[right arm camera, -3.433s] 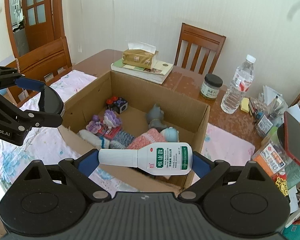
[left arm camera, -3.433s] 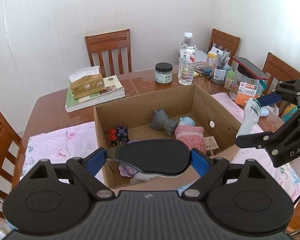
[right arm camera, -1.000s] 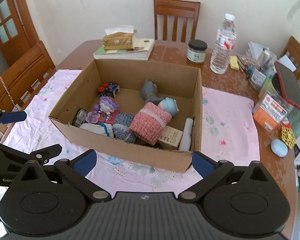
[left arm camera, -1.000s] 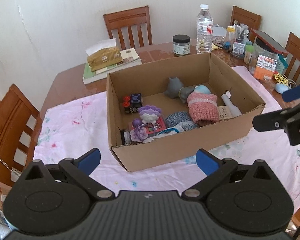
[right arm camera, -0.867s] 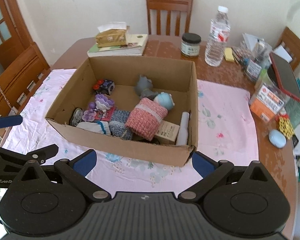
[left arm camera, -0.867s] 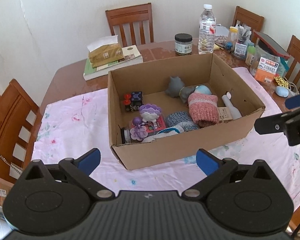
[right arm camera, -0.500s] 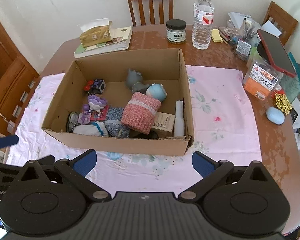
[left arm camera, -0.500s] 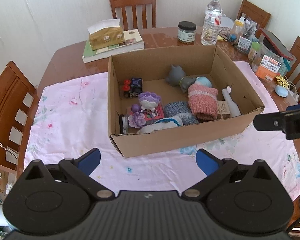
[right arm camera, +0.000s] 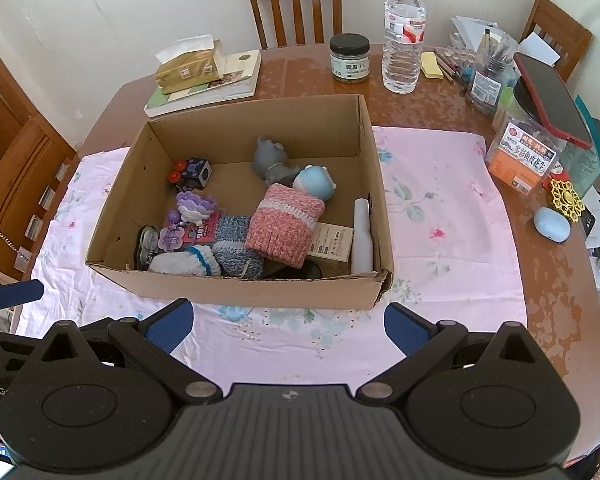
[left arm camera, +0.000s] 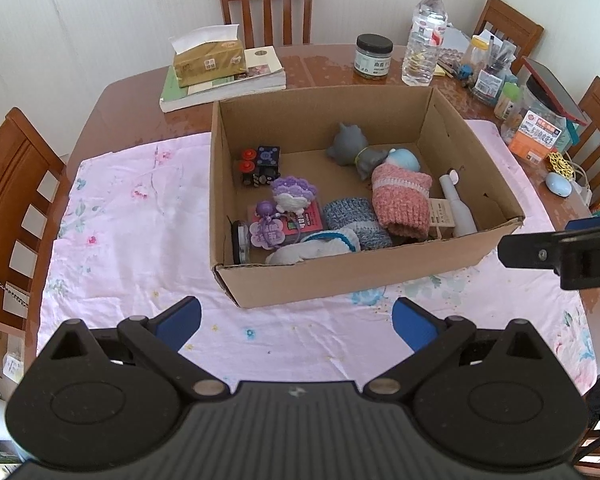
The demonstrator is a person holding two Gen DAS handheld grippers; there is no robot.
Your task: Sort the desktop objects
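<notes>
A cardboard box (left arm camera: 340, 276) (right arm camera: 260, 292) sits on a pink floral cloth (left arm camera: 132, 240) (right arm camera: 440, 232). Inside lie a white bottle (left arm camera: 458, 210) (right arm camera: 362, 236), a pink knitted piece (left arm camera: 400, 200) (right arm camera: 284, 224), a grey toy (left arm camera: 348, 144) (right arm camera: 270, 158), blue knitted items (left arm camera: 350, 214), purple trinkets (left arm camera: 276, 220) and a black cube (left arm camera: 266, 162). My left gripper (left arm camera: 296, 320) hangs open and empty in front of the box's near wall. My right gripper (right arm camera: 286, 322) is also open and empty, held back from the box; one of its fingers (left arm camera: 532, 254) shows at the right edge of the left wrist view.
At the table's far side stand a tissue box on books (left arm camera: 220, 68), a dark-lidded jar (left arm camera: 374, 56), a water bottle (left arm camera: 424, 44) and a pen cup (right arm camera: 490, 76). An orange packet (right arm camera: 524, 156), a red phone (right arm camera: 548, 96) and a blue mouse (right arm camera: 552, 224) crowd the right edge. Wooden chairs surround the table.
Earlier the left gripper held a dark case and the right one the white bottle over the box. Both now lie in the box, and both grippers have opened and drawn back and up.
</notes>
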